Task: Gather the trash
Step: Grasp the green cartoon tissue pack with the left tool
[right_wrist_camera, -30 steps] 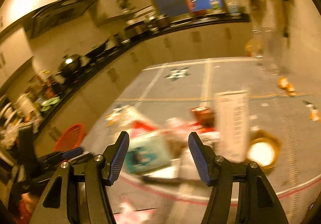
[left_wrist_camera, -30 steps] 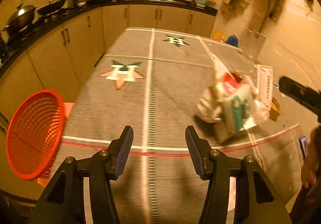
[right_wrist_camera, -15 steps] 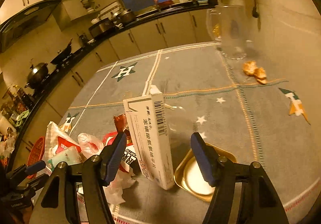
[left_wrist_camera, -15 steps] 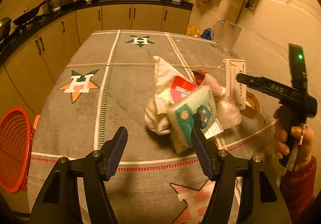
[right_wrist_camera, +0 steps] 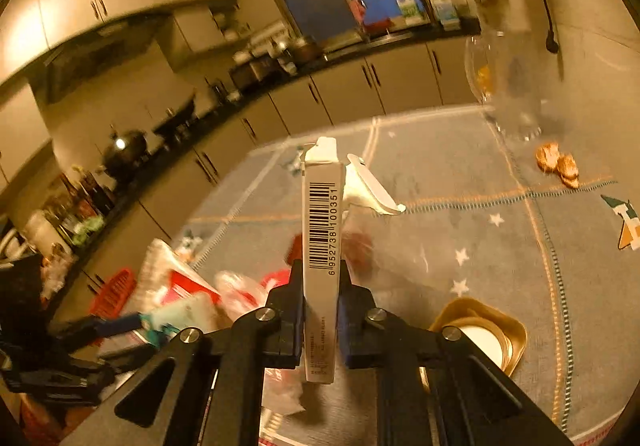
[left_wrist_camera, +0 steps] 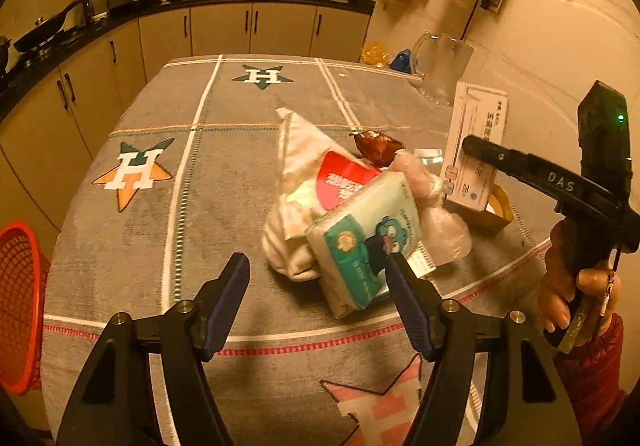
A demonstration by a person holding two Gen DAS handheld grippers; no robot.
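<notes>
A heap of trash lies mid-table: a white bag, a red packet, a green tissue pack and a crumpled clear bag. My left gripper hovers just in front of it, its jaws opening and pressing on nothing. The green pack's near end lies by the right fingertip. My right gripper has its jaws closing on a tall white barcoded box, pads against its sides. The left wrist view shows that box clamped at the heap's right.
A red basket sits past the table's left edge. A gold tray lies right of the box, a glass jug and orange scraps farther back. A person's hand holds the right gripper. Kitchen counters run behind.
The right jaws, wide apart half a second ago, have closed onto the white box. The left gripper swung right toward the heap and its jaws spread wider.
</notes>
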